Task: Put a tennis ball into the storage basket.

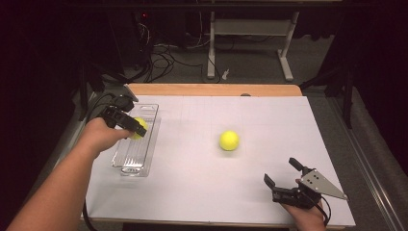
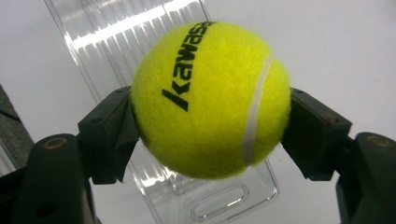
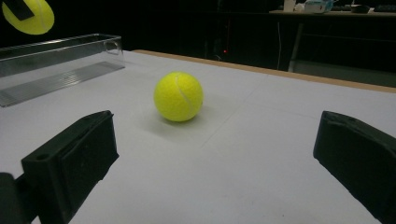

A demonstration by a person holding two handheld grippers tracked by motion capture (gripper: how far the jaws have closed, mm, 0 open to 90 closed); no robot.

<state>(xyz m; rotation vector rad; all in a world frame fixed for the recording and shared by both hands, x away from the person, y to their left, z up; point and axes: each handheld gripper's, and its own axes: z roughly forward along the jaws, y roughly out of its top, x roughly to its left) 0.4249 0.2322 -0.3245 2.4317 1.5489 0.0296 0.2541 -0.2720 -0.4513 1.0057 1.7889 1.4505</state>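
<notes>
My left gripper [image 1: 136,127] is shut on a yellow tennis ball [image 1: 139,128] and holds it above a clear plastic tray [image 1: 126,161] at the table's left. In the left gripper view the ball [image 2: 210,98], printed with black letters, sits squeezed between both jaws, with the tray [image 2: 219,200] below it. A second yellow tennis ball [image 1: 229,140] rests on the white table near the middle. My right gripper [image 1: 284,174] stands open near the front right edge, nothing between its jaws. The right gripper view has this loose ball [image 3: 178,96] ahead, and the held ball [image 3: 28,16] at top left over the tray [image 3: 51,51].
The white table top [image 1: 269,115] has a wooden strip [image 1: 211,89] along its far edge. Beyond it the dark floor holds cables [image 1: 163,60] and a white desk frame [image 1: 250,38].
</notes>
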